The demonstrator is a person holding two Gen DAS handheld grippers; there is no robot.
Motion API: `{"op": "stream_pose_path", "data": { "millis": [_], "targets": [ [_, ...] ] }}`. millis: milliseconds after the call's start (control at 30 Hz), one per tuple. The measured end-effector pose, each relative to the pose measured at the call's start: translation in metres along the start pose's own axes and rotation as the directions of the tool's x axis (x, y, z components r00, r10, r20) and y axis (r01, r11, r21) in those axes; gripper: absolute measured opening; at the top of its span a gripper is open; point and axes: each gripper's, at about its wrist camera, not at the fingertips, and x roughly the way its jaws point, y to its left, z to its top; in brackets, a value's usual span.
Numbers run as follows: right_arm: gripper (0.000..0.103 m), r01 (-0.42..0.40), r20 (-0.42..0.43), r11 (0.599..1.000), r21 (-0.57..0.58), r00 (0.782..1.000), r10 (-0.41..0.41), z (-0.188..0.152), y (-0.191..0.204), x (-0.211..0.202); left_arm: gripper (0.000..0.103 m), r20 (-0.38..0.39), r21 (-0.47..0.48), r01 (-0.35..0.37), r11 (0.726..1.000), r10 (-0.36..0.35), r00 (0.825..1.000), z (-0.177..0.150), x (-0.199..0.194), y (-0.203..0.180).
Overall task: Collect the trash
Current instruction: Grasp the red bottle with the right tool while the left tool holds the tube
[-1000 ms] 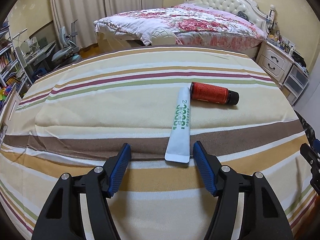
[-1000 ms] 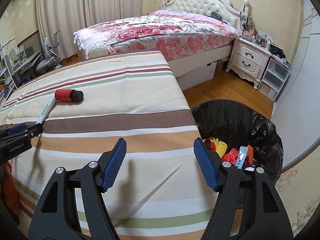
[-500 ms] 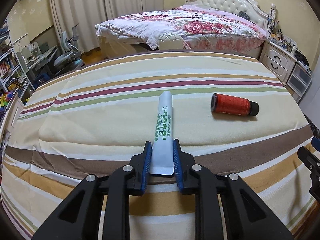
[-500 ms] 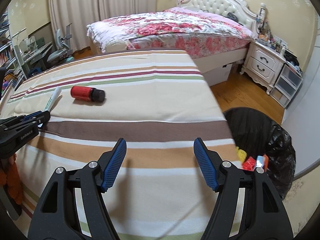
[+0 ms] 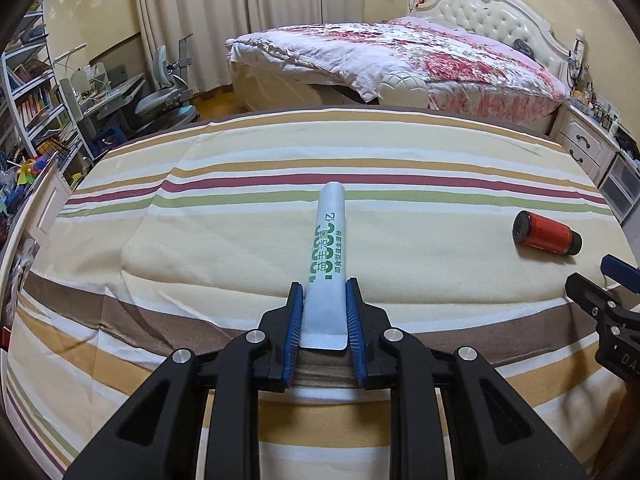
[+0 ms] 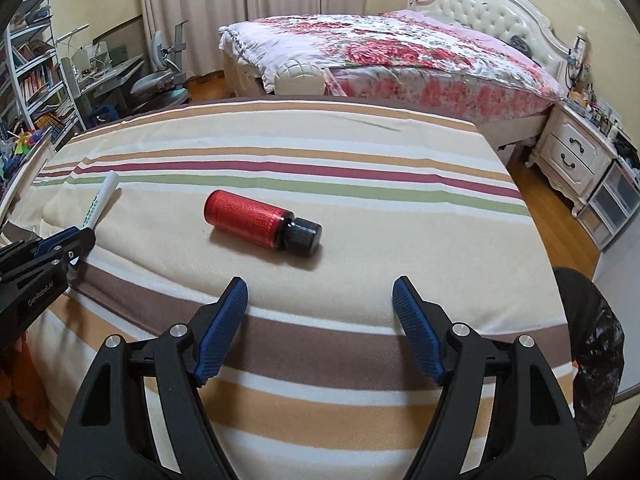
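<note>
My left gripper (image 5: 322, 292) is shut on the flat tail of a white toothpaste tube (image 5: 327, 252) with green print, which points away from me over the striped bedcover (image 5: 200, 248). The tube (image 6: 100, 200) and left gripper (image 6: 76, 240) also show at the left of the right wrist view. A red bottle (image 6: 256, 220) with a black cap lies on its side on the cover, just ahead of my open, empty right gripper (image 6: 320, 300). The bottle (image 5: 546, 233) and the right gripper's fingertips (image 5: 618, 269) show at the right of the left wrist view.
A bin lined with a black bag (image 6: 592, 344) stands on the floor past the cover's right edge. A floral bed (image 6: 400, 52) lies behind, a white nightstand (image 6: 572, 152) at the right, and a desk, chair and shelves (image 5: 80, 104) at the left.
My left gripper closed on the tube's tail and has shifted it left of the bottle. My right gripper swung left from the bin to face the red bottle, still open.
</note>
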Motion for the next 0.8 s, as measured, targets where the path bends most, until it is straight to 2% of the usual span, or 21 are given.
{"op": "stream_pose_path", "data": {
  "millis": [400, 433, 467, 667, 800],
  "targets": [
    [0.073, -0.023, -0.019, 0.999, -0.047, 1.000, 0.022, 0.027, 0.021, 0.024, 0.023, 0.010, -0.008, 0.005, 1.000, -0.005, 1.000, -0.002, 0.001, 0.003],
    [0.071, -0.012, -0.022, 0.999, -0.047, 1.000, 0.011, 0.026, 0.021, 0.024, 0.023, 0.010, -0.010, 0.008, 1.000, -0.008, 1.000, -0.002, 0.001, 0.004],
    [0.062, -0.010, -0.022, 0.999, -0.047, 1.000, 0.009, 0.026, 0.022, 0.024, 0.023, 0.011, -0.013, 0.011, 1.000, -0.011, 1.000, -0.002, 0.001, 0.005],
    [0.043, -0.017, -0.015, 0.999, -0.048, 1.000, 0.017, 0.018, 0.026, 0.017, 0.023, 0.012, -0.017, 0.016, 1.000, -0.016, 1.000, -0.002, 0.001, 0.005],
    [0.047, -0.041, -0.014, 0.997, -0.058, 0.999, 0.040, 0.012, 0.033, 0.011, 0.023, 0.013, -0.019, 0.019, 1.000, -0.019, 1.000, -0.002, 0.000, 0.005]
  ]
}}
